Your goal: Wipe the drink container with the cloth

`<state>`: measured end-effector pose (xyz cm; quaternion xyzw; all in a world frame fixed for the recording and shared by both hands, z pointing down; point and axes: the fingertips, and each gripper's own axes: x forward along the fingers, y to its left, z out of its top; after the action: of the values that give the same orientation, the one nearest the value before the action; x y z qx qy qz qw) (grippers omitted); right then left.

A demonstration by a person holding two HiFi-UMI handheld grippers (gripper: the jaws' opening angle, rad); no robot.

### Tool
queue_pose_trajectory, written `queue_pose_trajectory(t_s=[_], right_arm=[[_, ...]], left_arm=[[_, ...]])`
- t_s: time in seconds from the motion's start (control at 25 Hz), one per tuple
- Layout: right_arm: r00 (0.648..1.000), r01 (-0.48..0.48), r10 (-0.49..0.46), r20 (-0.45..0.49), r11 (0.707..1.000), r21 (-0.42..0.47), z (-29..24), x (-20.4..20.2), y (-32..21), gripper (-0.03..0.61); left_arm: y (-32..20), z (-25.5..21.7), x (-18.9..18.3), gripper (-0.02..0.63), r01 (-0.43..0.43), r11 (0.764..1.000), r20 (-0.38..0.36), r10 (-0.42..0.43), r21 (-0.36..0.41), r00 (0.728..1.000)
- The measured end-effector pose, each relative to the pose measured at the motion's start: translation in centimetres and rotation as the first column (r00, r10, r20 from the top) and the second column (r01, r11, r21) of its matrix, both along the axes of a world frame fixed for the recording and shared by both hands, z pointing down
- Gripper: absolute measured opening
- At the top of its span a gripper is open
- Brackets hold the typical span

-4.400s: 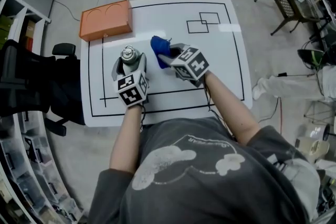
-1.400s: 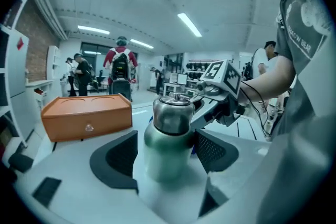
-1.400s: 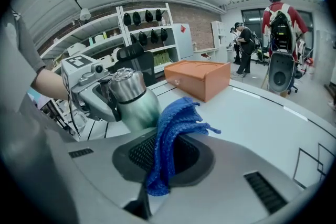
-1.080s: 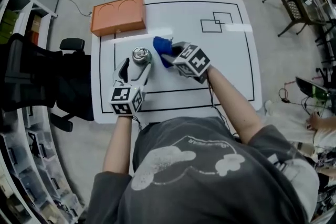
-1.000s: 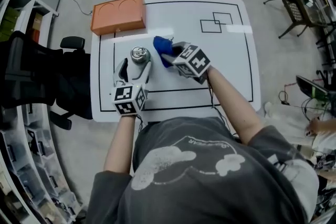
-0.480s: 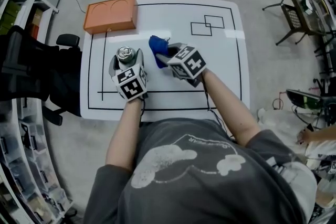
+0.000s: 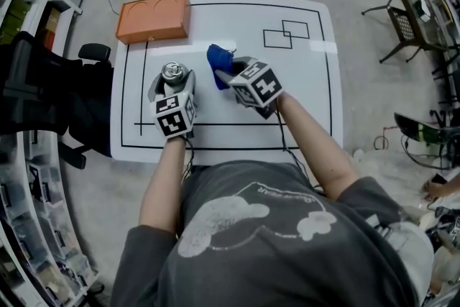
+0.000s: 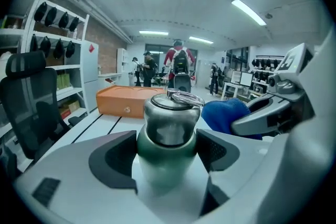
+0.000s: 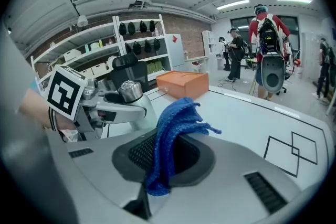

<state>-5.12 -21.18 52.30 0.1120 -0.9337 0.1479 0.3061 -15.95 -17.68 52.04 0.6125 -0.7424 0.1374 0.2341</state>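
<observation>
Jaws, left gripper (image 7: 173,86): set wide, just drawn in a little, pads pressed to either flank of the bottle (image 8: 167,139), upright on the table (image 7: 302,104). Jaws, right gripper (image 7: 228,74): pinched on a bunched blue cloth (image 9: 176,128), just right of the bottle and, going by the head view, not yet touching it.

Likely step: bringing cloth to bottle for the wipe.
- Keep the left grip firm on the green body, to stop any tipping or spinning under the rub.
- Bring the cloth in sideways to the bare flank facing it, not over the left jaws.
- Press with the loose fold of cloth, never the hard jaw tips, against the metal.
- Work from the steel shoulder downward in short strokes.
- Mind the ring on the cap, apt to snag the knit.
- Expect the strips under the left pads to be out of reach without a regrip or a turn.

Around the bottle: an open workshop under ceiling strip lights, with people (image 8: 178,63) standing far behind. To the left, off the table: shelving (image 7: 32,241) and a black chair (image 7: 43,104). Beneath: a white table ruled with black lines. Behind and slightly left: an orange box (image 7: 152,18). Behind and to the right: two small overlapping rectangles (image 7: 286,34) drawn on the white.
</observation>
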Motion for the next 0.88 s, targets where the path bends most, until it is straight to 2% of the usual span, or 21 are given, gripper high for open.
queue_pose_trajectory(t_s=[0.12, 0.24, 0.36, 0.44, 0.52, 0.64, 0.76, 0.88], right_arm=[[1.000, 0.017, -0.018, 0.018, 1.000, 0.011, -0.7, -0.7, 0.1, 0.048], [0.999, 0.033, -0.033, 0.038, 0.999, -0.001, -1.5, -1.4, 0.2, 0.048], [0.995, 0.078, -0.076, 0.057, 0.997, -0.022, -2.5, -2.2, 0.7, 0.048], [0.989, 0.130, -0.129, 0.068, 0.991, -0.016, -3.3, -2.8, 1.1, 0.048], [0.979, 0.192, -0.192, 0.073, 0.981, -0.001, -4.0, -3.5, 1.5, 0.047], [0.957, 0.280, -0.281, 0.073, 0.960, 0.024, -4.8, -4.6, 2.2, 0.046], [0.942, 0.323, -0.323, 0.093, 0.946, 0.008, -5.2, -6.1, 2.8, 0.046], [0.934, 0.344, -0.340, 0.111, 0.939, -0.018, -5.1, -7.6, 3.1, 0.046]], left_arm=[[0.2, 0.0, 0.3, 0.351, -0.109, 0.994, 0.000, 0.109, -0.003, 0.994], [0.3, 0.2, 0.7, 0.351, -0.218, 0.976, -0.006, 0.218, -0.015, 0.976], [0.3, 0.2, 1.1, 0.351, -0.341, 0.940, -0.008, 0.341, -0.022, 0.940], [0.4, 0.1, 1.3, 0.351, -0.428, 0.903, -0.010, 0.428, -0.031, 0.904], [0.5, 0.1, 1.4, 0.351, -0.518, 0.854, -0.011, 0.518, -0.040, 0.855], [0.6, 0.2, 1.6, 0.351, -0.644, 0.763, -0.015, 0.644, -0.055, 0.765], [0.8, 0.2, 1.6, 0.351, -0.756, 0.651, -0.018, 0.757, -0.062, 0.653], [1.1, 0.1, 1.6, 0.351, -0.849, 0.524, -0.020, 0.850, -0.070, 0.526]])
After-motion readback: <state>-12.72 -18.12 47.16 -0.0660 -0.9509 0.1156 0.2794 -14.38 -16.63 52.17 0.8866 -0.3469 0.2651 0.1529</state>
